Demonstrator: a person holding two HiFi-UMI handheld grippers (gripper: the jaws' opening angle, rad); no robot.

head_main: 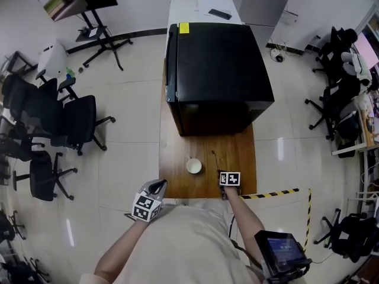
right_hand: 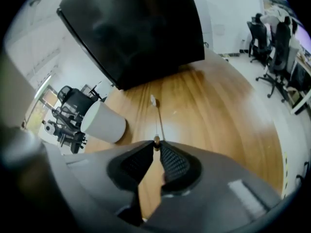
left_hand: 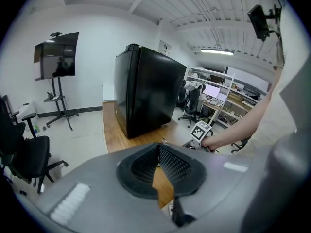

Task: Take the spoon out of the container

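Wooden desk (head_main: 237, 152) carries one white container (right_hand: 103, 122) and one black cabinet (head_main: 216, 70). One spoon (right_hand: 156, 118): it's out of the container, stretched over the desk just beside it, bowl toward the cabinet. My right gripper (right_hand: 156, 141) has its jaws clenched on the handle tip. My left gripper (left_hand: 158, 144) has its jaws closed on nothing, near the desk's front-left corner.

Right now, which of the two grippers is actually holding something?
The right gripper: its jaws pinch the handle end of the spoon, beside the white cup. The left gripper has its jaws together with nothing between them.
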